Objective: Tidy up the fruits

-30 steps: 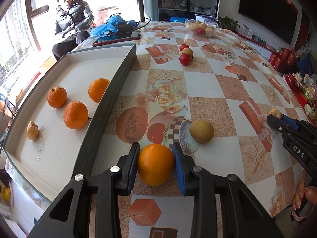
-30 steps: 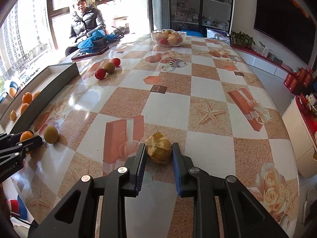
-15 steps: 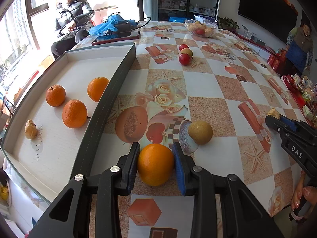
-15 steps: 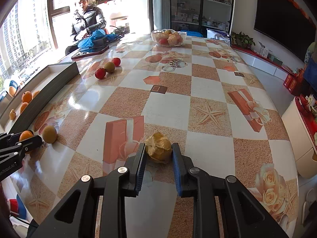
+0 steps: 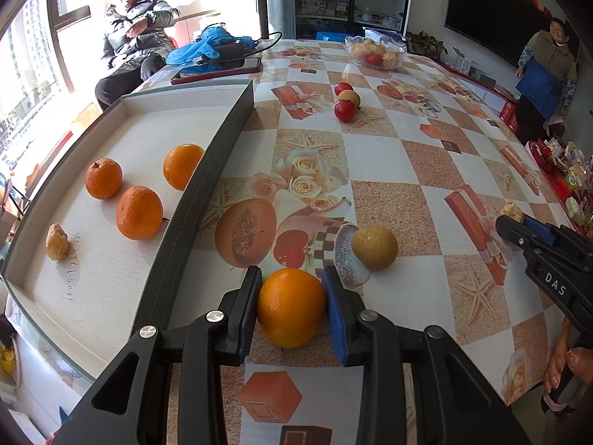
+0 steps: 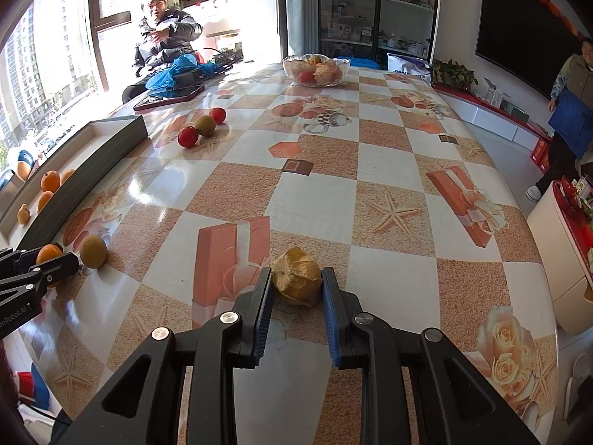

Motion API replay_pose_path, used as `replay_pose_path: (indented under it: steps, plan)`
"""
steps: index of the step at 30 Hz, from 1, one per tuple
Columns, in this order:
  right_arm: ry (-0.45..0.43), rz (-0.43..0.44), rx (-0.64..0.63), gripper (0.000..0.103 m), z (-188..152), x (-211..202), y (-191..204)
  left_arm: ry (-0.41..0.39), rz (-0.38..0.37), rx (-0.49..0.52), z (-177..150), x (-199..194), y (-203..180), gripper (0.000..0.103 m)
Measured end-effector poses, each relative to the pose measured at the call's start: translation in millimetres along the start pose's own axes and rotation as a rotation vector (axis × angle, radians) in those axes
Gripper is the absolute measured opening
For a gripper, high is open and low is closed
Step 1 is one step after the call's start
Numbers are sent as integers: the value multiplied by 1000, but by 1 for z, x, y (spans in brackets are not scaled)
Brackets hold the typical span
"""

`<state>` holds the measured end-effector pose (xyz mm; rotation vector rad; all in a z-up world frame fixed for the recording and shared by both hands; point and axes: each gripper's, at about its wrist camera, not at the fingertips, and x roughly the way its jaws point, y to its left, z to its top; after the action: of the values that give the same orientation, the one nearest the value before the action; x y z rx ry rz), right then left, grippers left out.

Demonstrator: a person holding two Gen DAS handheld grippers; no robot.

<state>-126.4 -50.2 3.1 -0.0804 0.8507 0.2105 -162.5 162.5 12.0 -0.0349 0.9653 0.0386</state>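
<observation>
My left gripper (image 5: 291,306) clamped on round orange fruit (image 5: 291,306), right gripper (image 6: 297,298) clenched on wrinkled yellow-brown fruit (image 6: 296,275) — both on glossy patterned table (image 6: 385,170).

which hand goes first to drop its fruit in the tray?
Left, probably. The left tool is shut on the orange right beside the tray, where three oranges already lie. The right tool grips the yellow wrapped fruit out in the table's middle, farther from the tray.

Pretty bright room: sun pours in through the big windows (image 6: 55,55), glass-door shelving (image 6: 370,18) along the back wall, dark screen (image 6: 526,26) on the right wall.
</observation>
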Motion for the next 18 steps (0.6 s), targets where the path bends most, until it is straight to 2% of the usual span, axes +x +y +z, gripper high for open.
replay_pose_path:
  steps: [13, 18]
  plan:
    - [3, 0, -2, 26, 0, 0, 1, 2, -1, 3, -1, 0, -1, 36]
    - [34, 5, -15, 26, 3, 2, 0, 11, -12, 8, -1, -1, -2, 36]
